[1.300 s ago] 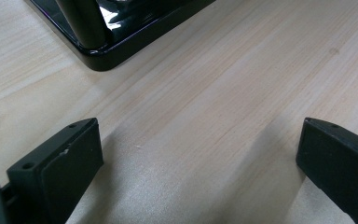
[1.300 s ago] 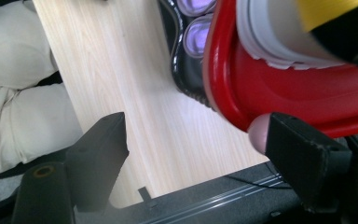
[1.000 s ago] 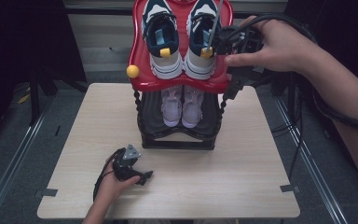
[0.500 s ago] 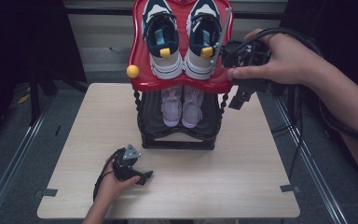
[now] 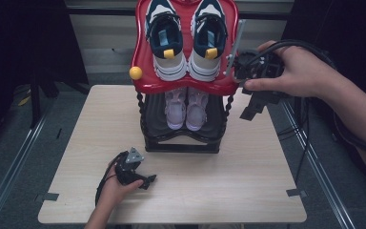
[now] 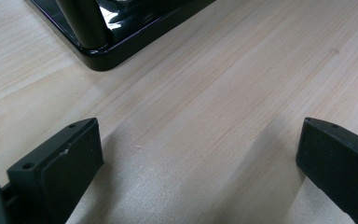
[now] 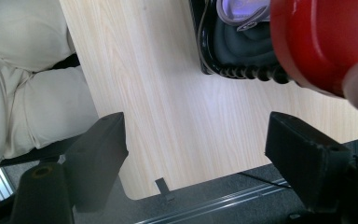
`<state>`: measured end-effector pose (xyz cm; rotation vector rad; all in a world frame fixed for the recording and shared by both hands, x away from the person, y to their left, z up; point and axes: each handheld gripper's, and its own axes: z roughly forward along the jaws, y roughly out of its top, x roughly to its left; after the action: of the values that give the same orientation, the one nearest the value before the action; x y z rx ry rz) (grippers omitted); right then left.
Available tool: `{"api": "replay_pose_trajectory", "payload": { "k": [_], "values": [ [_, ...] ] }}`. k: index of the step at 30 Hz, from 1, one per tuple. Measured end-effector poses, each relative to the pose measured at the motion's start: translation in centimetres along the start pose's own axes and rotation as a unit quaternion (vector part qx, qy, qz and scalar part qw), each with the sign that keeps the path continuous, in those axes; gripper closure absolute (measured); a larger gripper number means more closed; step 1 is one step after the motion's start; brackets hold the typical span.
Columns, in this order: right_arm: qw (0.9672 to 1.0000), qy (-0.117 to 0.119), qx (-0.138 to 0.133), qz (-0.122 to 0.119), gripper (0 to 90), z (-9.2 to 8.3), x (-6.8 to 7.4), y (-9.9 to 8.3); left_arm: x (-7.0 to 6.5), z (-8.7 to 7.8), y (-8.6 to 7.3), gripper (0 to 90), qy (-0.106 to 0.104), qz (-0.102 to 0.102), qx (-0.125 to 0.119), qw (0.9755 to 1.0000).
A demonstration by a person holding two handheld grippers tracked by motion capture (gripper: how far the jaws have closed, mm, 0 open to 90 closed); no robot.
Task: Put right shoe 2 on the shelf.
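Observation:
A two-tier shoe rack stands at the back middle of the table. Its red top shelf (image 5: 145, 81) carries a pair of navy and white sneakers (image 5: 187, 36). Its black lower shelf (image 5: 155, 125) carries a pair of pale lilac sneakers (image 5: 186, 109). My right gripper (image 5: 253, 109) hangs in the air just right of the red shelf, jaws down and open, nothing between them (image 7: 196, 119). My left gripper (image 5: 145, 182) rests on the table near the front left, open and empty (image 6: 198, 128), with the rack's base corner (image 6: 98, 51) ahead of it.
A yellow ball (image 5: 135, 72) sticks out at the red shelf's left edge. In the right gripper view the red shelf (image 7: 317, 42) is close at the upper right, and the table's near edge (image 7: 135, 193) and the person's trousers (image 7: 32, 93) lie below.
My right gripper has come down and away from the sneakers on the top shelf, to beside the shelf's right edge. The left gripper has stayed where it was.

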<state>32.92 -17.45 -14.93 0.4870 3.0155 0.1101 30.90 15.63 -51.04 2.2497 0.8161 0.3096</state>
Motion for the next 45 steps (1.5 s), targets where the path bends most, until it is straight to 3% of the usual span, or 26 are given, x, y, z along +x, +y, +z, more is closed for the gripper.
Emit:
{"api": "replay_pose_trajectory", "payload": {
  "k": [25,33,45],
  "values": [
    [0.9998,0.009,0.019,0.004,20.0,2.9,1.0,-2.6,0.0,0.0,0.0,0.0,0.0,0.0,0.0,1.0],
    [0.9997,0.013,0.018,0.014,20.0,4.2,1.0,-3.7,0.0,0.0,0.0,0.0,0.0,0.001,0.0,1.0],
    [0.9998,0.016,0.011,0.009,19.7,6.1,1.1,-4.8,0.1,-0.1,0.0,0.0,-0.003,0.002,0.004,1.0]
  ]
}}
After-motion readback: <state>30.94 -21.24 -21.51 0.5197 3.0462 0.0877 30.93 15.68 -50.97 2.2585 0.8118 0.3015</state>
